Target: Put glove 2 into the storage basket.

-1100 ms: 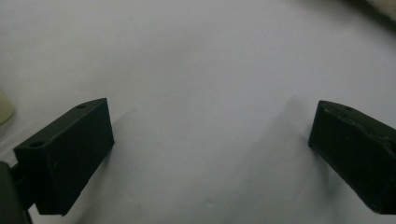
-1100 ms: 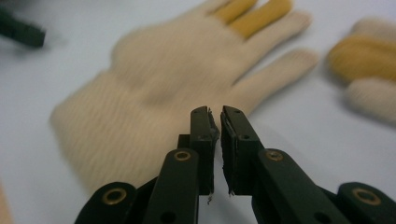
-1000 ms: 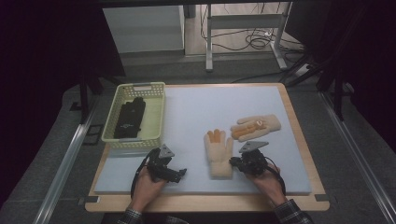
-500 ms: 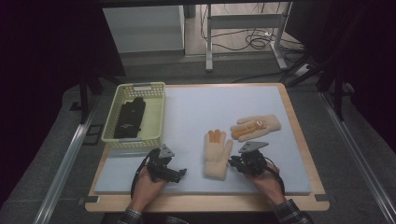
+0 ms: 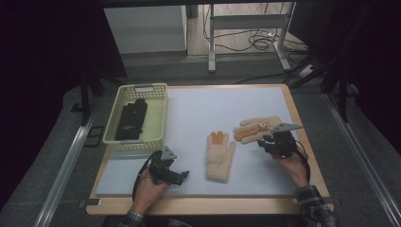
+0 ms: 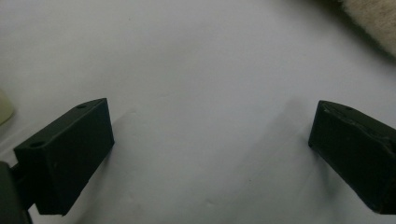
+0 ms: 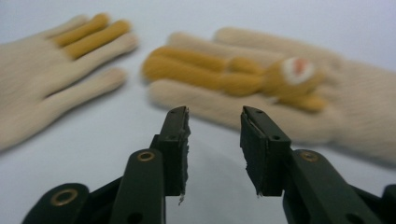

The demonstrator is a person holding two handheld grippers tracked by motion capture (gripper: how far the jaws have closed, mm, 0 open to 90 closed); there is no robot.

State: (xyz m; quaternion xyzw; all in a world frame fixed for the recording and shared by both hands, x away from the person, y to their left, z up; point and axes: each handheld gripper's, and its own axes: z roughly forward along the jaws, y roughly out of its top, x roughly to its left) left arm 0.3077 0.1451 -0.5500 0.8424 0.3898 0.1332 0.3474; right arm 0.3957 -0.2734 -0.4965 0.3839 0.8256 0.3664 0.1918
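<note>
High view: right gripper [image 5: 263,142] hovers just beside the far cream-and-orange glove [image 5: 255,127], jaws part-open, just widening, nothing between them; near glove [image 5: 220,155] lies mid-mat; left gripper [image 5: 182,175] rests wide open, empty.

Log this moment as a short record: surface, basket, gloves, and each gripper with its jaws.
surface: pale mat on a wooden table
basket: yellow basket, far left, holding a black glove
near glove: cream glove, flat, mid-mat
far glove: cream glove with orange fingers, flat, right of centre
left gripper: low over bare mat, jaws wide, nothing between
right gripper: beside the far glove, jaws just opening, nothing between
</note>
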